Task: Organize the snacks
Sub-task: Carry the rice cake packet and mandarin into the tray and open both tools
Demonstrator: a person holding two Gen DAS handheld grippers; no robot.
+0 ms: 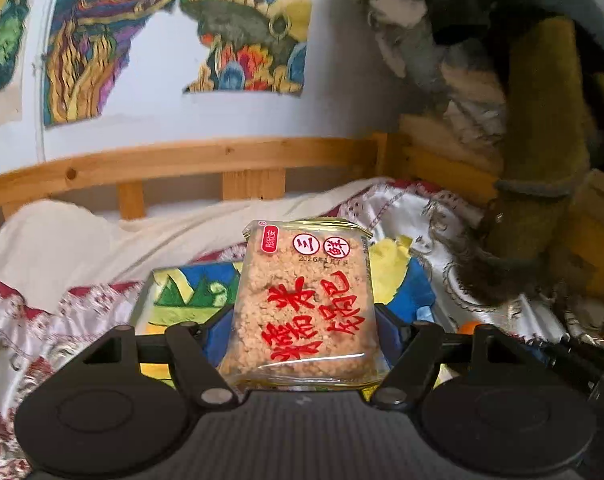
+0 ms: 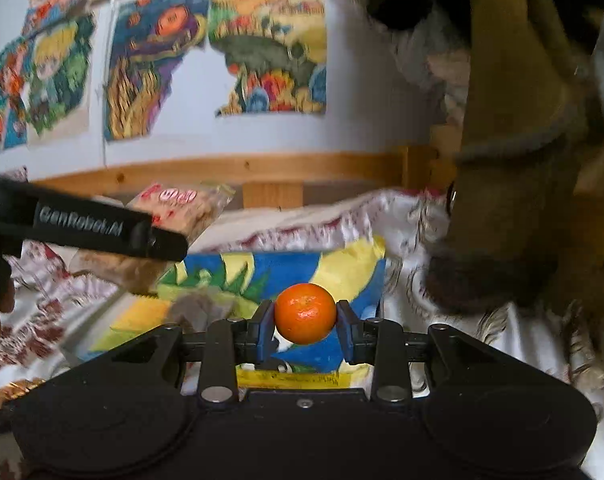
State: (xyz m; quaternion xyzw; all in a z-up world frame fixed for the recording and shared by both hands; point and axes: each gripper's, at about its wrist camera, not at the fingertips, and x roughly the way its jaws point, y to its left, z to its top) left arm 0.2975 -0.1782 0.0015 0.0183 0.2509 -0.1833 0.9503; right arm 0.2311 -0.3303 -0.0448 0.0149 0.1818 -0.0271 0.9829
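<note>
Item one: left gripper (image 1: 304, 320), black body with blue finger pads, clamped across the sides of a clear rectangular snack packet (image 1: 304, 304) of golden puffed-rice cake printed with large red characters. The packet stands upright between the pads, its gold-edged top seal uppermost, held clear above the bedding. In the right wrist view the same gripper (image 2: 157, 240) enters from the left edge, with the packet (image 2: 181, 208) projecting beyond its tip, up and to the left of the orange fruit.

Item two: right gripper (image 2: 305, 322), same build, closed on a small round orange mandarin (image 2: 305, 313). Both blue pads touch the fruit's sides; it is lifted off the surface.

Item three: flat rectangular sheet painted in blue, yellow and green (image 2: 302, 264), lying on the bed directly below both held items; also visible behind the packet (image 1: 193, 288).

Item four: white satin bedspread with dark red embroidered pattern (image 1: 81, 312), rumpled, beneath the sheet.

Item five: pale wooden bed rail (image 1: 181, 160) along the wall.

Item six: colourful paintings (image 2: 161, 68) fixed to the white wall above the rail.

Item seven: mustard-yellow and dark plush mass (image 2: 514, 128) at the right, detail unclear.
</note>
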